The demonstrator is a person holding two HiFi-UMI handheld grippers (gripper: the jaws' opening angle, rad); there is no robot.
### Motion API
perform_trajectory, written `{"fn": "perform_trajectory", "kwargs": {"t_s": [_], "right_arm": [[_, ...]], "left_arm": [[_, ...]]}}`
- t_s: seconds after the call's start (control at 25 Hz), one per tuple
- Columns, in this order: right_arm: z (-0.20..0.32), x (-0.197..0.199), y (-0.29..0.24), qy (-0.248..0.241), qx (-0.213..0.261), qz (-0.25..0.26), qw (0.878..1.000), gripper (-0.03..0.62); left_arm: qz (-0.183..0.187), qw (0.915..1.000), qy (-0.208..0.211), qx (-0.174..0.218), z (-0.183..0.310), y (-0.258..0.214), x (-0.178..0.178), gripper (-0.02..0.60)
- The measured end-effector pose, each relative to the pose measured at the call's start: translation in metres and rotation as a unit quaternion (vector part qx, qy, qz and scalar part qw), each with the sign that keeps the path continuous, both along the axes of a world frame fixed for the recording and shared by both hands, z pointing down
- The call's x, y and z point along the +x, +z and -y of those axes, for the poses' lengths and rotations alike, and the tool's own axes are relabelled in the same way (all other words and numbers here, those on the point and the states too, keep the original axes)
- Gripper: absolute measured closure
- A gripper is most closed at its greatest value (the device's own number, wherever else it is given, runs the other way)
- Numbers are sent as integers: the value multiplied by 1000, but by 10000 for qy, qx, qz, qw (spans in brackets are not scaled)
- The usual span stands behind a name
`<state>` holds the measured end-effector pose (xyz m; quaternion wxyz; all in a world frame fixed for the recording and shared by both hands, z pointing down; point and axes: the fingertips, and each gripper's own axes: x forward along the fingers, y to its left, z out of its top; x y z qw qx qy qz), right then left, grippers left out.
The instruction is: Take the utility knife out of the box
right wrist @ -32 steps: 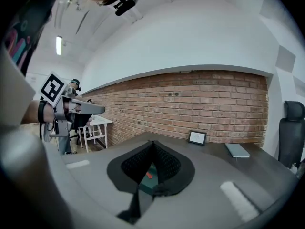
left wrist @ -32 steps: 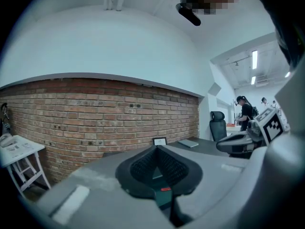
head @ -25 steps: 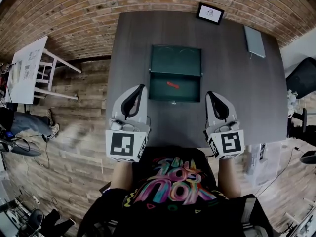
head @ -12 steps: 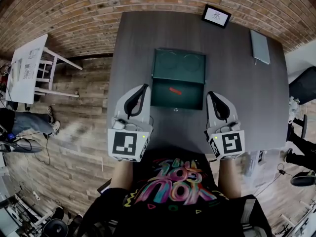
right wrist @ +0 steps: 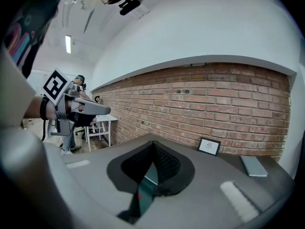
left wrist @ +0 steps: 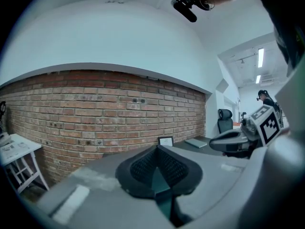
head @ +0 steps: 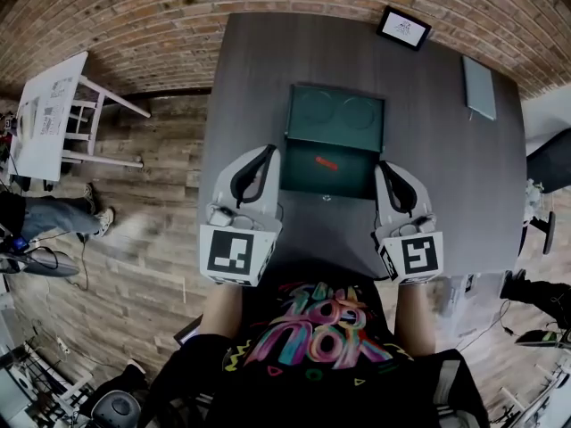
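A dark green box (head: pixel 332 175) lies open on the dark grey table (head: pixel 250 78), its lid (head: pixel 337 112) folded back flat. Inside lies the red utility knife (head: pixel 326 161). My left gripper (head: pixel 268 152) hovers just left of the box, jaws shut with nothing in them. My right gripper (head: pixel 384 166) hovers just right of the box, also shut and empty. In the left gripper view the left gripper (left wrist: pixel 157 149) shows pads meeting at the tip. The right gripper (right wrist: pixel 153 143) looks the same, with a sliver of green box and red knife (right wrist: pixel 139 194) below its tips.
A small framed card (head: pixel 403 28) stands at the table's far edge, and a grey flat device (head: pixel 479 87) lies at the far right. A white side table (head: pixel 49 114) stands on the wooden floor to the left. A brick wall runs behind.
Both grippers have moved forward and now flank the box's sides instead of hanging back near its front edge. Both stay shut.
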<state>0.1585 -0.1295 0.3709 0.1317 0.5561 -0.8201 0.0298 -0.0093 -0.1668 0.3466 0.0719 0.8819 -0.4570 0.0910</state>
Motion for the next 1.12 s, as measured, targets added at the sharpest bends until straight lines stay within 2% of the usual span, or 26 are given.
{"fn": "perform_trajectory", "kwargs": {"t_s": [0.4, 0.68, 0.8, 1.12], "right_arm": [[11, -22, 24, -356, -248, -121, 9990, 594], [22, -41, 51, -791, -532, -474, 9943, 592], [28, -50, 67, -1025, -768, -604, 9899, 592], [28, -65, 116, -1660, -1435, -814, 9722, 536]], "left_arm": [[-112, 9999, 50, -113, 4, 12, -6, 581], [-169, 9997, 56, -190, 10, 20, -9, 580], [-170, 9996, 42, -213, 12, 22, -10, 580], [-149, 9995, -95, -246, 14, 28, -17, 581]]}}
